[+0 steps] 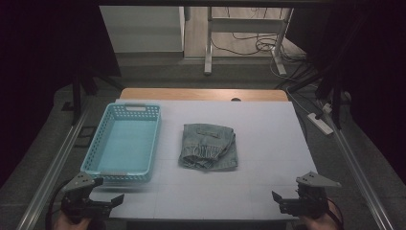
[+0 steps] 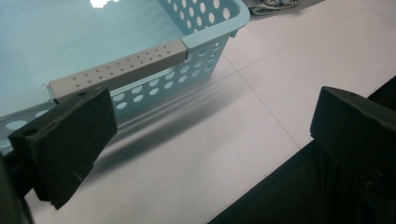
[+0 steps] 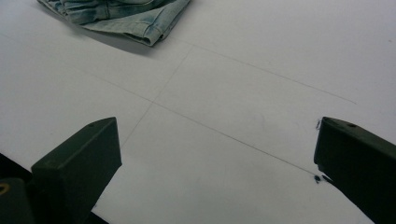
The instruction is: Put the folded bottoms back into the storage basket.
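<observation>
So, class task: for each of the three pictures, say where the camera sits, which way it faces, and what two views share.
High view: above the near side, looking forward and down on the white table; both hands enter at the bottom.
Left gripper view: rides the left gripper, facing the light blue perforated plastic basket.
Right gripper view: rides the right gripper, facing the folded faded-denim garment.
Shared: the high view also shows basket and garment.

Folded light-blue denim garment lies flat just beside an empty turquoise basket.
</observation>
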